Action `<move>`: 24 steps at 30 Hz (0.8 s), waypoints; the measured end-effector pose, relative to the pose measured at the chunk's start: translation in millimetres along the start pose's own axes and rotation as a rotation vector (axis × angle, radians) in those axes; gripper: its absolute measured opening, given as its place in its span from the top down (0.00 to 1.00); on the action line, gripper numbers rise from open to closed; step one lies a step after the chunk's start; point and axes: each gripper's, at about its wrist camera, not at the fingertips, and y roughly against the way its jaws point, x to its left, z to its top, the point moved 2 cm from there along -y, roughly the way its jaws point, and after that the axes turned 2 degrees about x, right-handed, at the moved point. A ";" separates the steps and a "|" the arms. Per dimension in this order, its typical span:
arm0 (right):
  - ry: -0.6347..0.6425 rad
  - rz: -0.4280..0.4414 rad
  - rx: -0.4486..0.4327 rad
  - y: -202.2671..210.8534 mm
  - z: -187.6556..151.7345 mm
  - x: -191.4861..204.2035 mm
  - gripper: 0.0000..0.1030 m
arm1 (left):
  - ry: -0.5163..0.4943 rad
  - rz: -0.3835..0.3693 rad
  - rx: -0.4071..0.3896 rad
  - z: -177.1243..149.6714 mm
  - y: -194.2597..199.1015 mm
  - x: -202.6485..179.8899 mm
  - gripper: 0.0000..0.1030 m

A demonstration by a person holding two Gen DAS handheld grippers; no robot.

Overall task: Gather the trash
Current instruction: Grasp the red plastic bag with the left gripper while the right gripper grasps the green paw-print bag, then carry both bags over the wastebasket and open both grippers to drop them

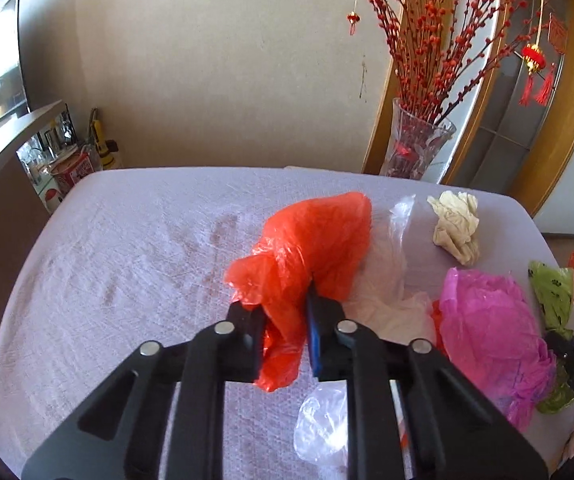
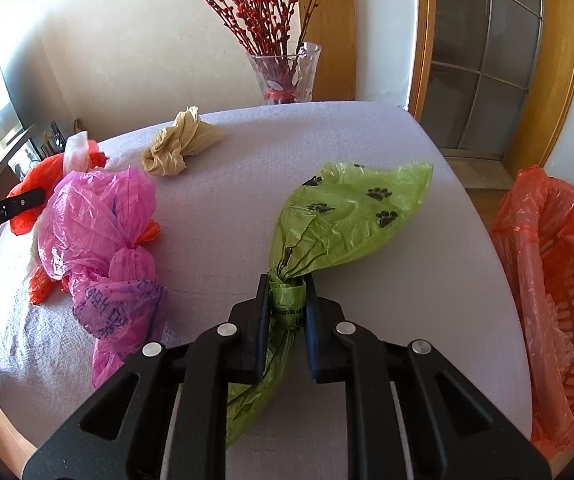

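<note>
My left gripper (image 1: 285, 312) is shut on a crumpled red plastic bag (image 1: 311, 236) that rests on the grey-covered table (image 1: 127, 260). In the right wrist view my right gripper (image 2: 287, 300) is shut on the knotted neck of a green bag (image 2: 351, 212) printed with black paw marks. A knotted pink bag (image 2: 99, 224) lies to its left, also visible in the left wrist view as the pink bag (image 1: 487, 320). A beige crumpled bag (image 2: 183, 140) sits near the table's far edge. Clear plastic (image 1: 323, 424) lies under the left gripper.
An orange basket (image 2: 567, 300) lined with an orange bag stands off the table's right edge. A glass vase (image 2: 287, 76) of red berry branches stands beyond the far edge. White plastic (image 1: 383, 276) lies between the red and pink bags. A cabinet (image 1: 3, 184) with small items is at left.
</note>
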 end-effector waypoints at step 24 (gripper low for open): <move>-0.082 -0.004 -0.215 105.1 -2.8 -45.8 0.85 | -0.062 -0.170 -0.169 -1.5 103.2 -102.3 0.83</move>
